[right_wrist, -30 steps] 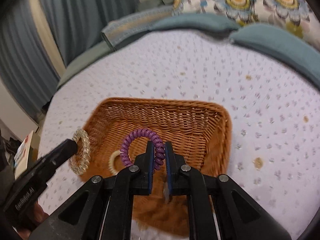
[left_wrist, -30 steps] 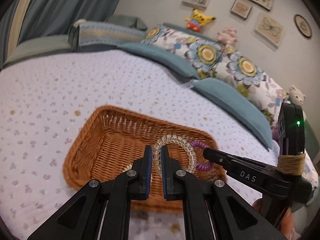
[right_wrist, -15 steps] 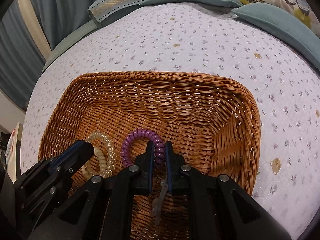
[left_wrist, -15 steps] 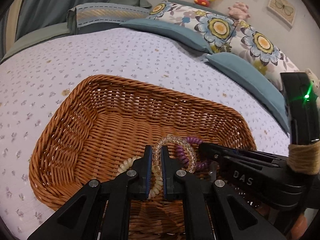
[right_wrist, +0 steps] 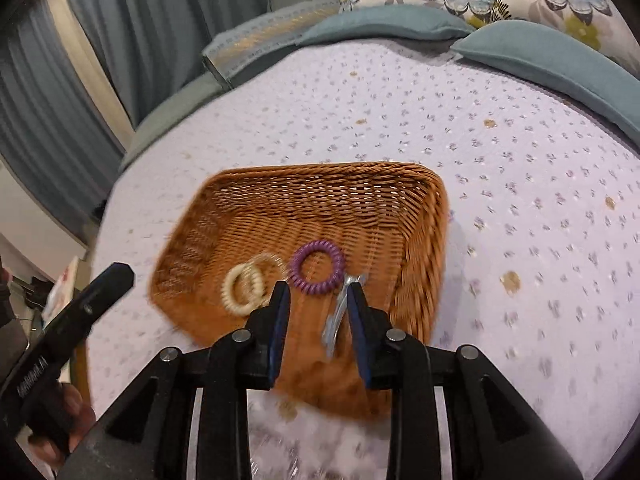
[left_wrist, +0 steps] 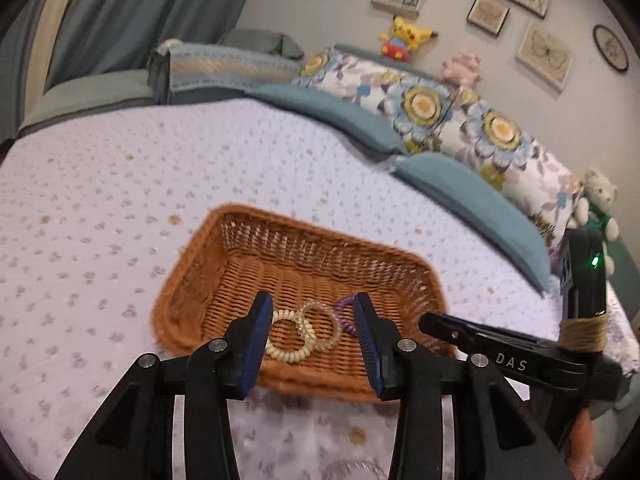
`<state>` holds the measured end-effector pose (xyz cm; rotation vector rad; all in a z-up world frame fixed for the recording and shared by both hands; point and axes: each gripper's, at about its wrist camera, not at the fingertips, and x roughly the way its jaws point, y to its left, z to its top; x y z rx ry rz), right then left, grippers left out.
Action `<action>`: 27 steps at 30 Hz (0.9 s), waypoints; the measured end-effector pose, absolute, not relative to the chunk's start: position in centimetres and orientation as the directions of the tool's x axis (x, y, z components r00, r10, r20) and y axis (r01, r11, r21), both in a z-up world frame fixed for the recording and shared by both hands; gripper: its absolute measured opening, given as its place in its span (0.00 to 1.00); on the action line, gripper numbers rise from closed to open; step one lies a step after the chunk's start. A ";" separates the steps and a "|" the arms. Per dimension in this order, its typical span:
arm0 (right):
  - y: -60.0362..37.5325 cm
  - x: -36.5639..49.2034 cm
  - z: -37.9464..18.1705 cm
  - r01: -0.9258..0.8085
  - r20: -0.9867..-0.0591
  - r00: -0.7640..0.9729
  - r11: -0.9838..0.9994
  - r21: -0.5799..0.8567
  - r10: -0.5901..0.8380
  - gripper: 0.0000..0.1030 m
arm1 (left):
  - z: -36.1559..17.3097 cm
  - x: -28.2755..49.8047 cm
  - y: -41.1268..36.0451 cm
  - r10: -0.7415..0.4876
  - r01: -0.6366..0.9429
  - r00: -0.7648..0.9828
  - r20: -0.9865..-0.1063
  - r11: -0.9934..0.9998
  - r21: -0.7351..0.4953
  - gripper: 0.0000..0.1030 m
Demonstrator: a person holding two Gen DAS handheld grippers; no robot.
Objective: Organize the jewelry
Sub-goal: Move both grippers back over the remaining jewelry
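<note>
In the basket (right_wrist: 424, 216) lie the purple ring (right_wrist: 317, 267), cream ring (right_wrist: 242, 288), clear ring (left_wrist: 320, 324) and a clip (right_wrist: 340, 312). Above it, left gripper (left_wrist: 314, 332) and right gripper (right_wrist: 318, 316) have just opened, empty; sorting looks nearly done.

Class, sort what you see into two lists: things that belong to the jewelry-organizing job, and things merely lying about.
Belongs to the job:
wicker basket
purple coil ring
cream coil ring
clear coil ring
silver clip

Lying about:
yellow plush toy
teddy bear
floral pillows
</note>
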<state>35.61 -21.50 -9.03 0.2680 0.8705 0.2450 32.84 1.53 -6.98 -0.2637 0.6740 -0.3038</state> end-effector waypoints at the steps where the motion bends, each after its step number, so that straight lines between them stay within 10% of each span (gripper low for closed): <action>1: -21.7 34.6 -8.5 -0.107 -0.707 0.628 0.936 0.335 0.324 0.31 | -6.3 31.9 1.8 -0.360 0.194 0.747 -0.559 0.922 -0.335 0.42; 27: -23.9 9.0 -8.0 -0.165 -0.657 0.705 0.963 0.213 0.266 0.53 | -4.9 10.1 3.7 -0.371 0.213 0.706 -0.603 0.924 -0.318 0.44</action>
